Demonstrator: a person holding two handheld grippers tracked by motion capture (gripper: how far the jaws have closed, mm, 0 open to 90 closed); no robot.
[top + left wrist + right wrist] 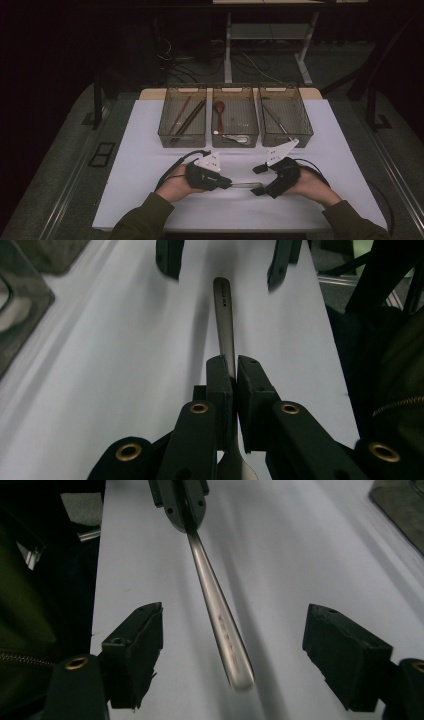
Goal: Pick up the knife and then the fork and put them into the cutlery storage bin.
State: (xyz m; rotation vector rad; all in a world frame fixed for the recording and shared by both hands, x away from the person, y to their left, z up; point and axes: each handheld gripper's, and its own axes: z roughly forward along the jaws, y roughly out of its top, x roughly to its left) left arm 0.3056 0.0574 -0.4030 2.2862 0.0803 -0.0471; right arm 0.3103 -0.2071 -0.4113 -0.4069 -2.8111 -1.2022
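Observation:
A metal utensil (245, 185) hangs level above the white mat (150, 200), between my two grippers. My left gripper (229, 184) is shut on its neck, and the long handle (225, 315) sticks out past the pads toward the other hand. The utensil's head widens behind the pads (220, 385), and I cannot tell its kind. My right gripper (235, 617) stands open. Its two black fingers (135, 650) flank the handle's end (215, 605) without touching it. In the left gripper view the right gripper (225, 260) faces me at the top.
Three brown see-through bins stand in a row at the back of the mat. The left bin (163, 131) holds chopsticks, the middle bin (235, 91) a wooden spoon and a metal piece, the right bin (305, 131) thin metal utensils. Dark table surrounds the mat.

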